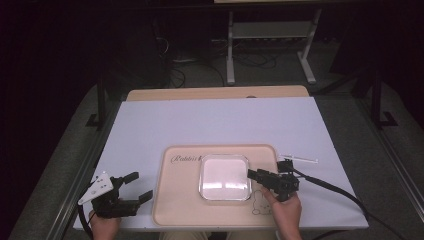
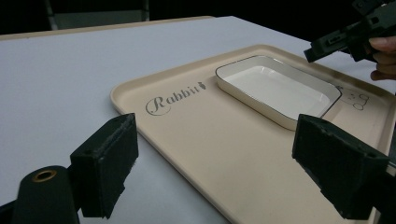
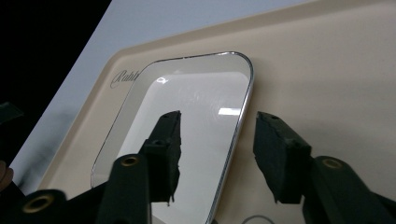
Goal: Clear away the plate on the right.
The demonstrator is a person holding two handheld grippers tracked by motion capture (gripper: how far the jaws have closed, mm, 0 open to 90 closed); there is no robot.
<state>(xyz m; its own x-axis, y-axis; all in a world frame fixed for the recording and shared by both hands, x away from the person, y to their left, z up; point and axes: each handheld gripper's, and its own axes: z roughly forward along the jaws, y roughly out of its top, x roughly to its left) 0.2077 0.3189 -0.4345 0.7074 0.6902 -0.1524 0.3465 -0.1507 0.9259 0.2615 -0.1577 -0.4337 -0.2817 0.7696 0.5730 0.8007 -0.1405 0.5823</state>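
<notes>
Two grippers in my hands: my right gripper (image 1: 256, 174) sits at the right rim of the white dish (image 1: 225, 177), jaws apart and straddling that rim, one over the dish floor, one outside over the tray; whether the pads touch it I cannot tell. Dish lies flat in the middle of the beige tray (image 1: 172, 200). My left gripper (image 1: 140, 186) rests on the table (image 1: 210, 120) left of the tray, jaws wide apart, nothing between.

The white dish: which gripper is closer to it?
Right. The right gripper sits at the white dish's right rim, jaws open astride it. The left gripper waits off the tray's left edge.
</notes>
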